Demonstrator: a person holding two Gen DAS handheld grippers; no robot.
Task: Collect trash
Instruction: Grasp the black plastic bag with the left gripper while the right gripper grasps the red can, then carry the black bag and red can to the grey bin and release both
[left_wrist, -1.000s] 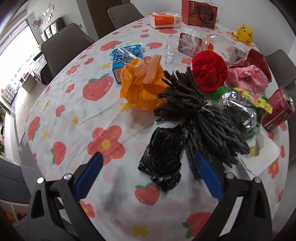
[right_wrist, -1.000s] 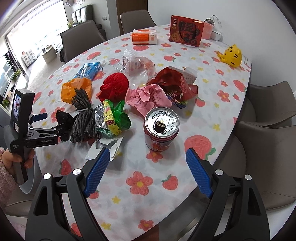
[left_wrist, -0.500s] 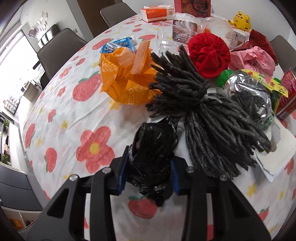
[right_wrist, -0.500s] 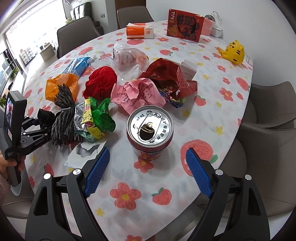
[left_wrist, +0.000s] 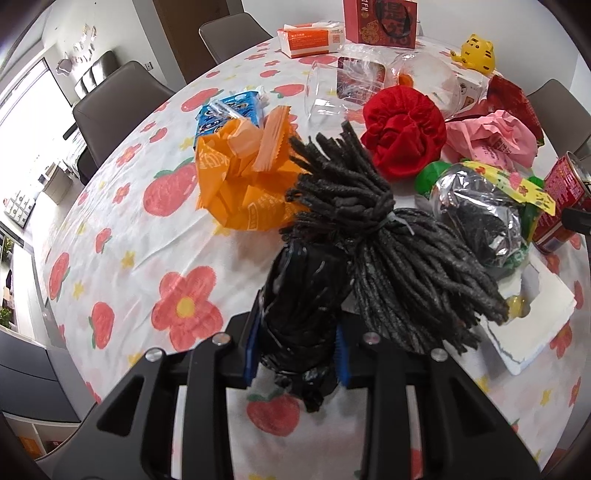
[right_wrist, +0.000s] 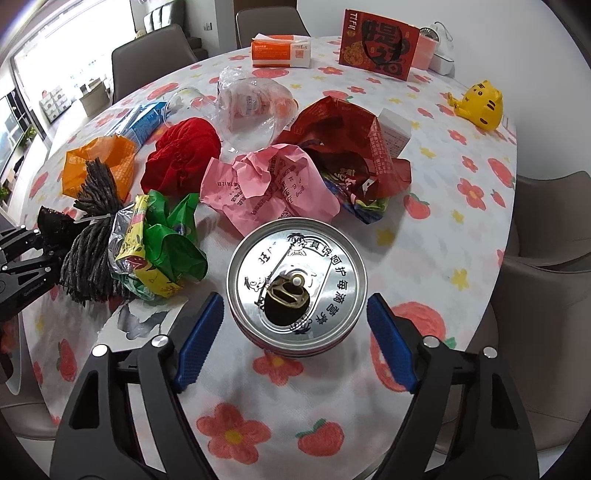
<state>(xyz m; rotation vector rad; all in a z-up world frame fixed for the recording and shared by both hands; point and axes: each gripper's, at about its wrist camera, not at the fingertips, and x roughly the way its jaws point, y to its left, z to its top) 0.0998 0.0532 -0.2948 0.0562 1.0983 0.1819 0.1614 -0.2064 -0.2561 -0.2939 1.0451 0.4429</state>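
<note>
Left hand-held gripper (left_wrist: 296, 354) closing on black bag (left_wrist: 306, 295), flowered tablecloth (left_wrist: 122, 258), grey chairs (left_wrist: 118, 96)

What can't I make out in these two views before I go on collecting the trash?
- Left wrist view: the underside of the black plastic bag, hidden by the closing left tongs clamped around it.
- Left wrist view: the red can, half cut off by the right tongs' arm at the edge.
- Right wrist view: the can's side label, since only its lid faces the camera, between the closing right tongs.
- Right wrist view: the can's contents, dark through the opening.
</note>
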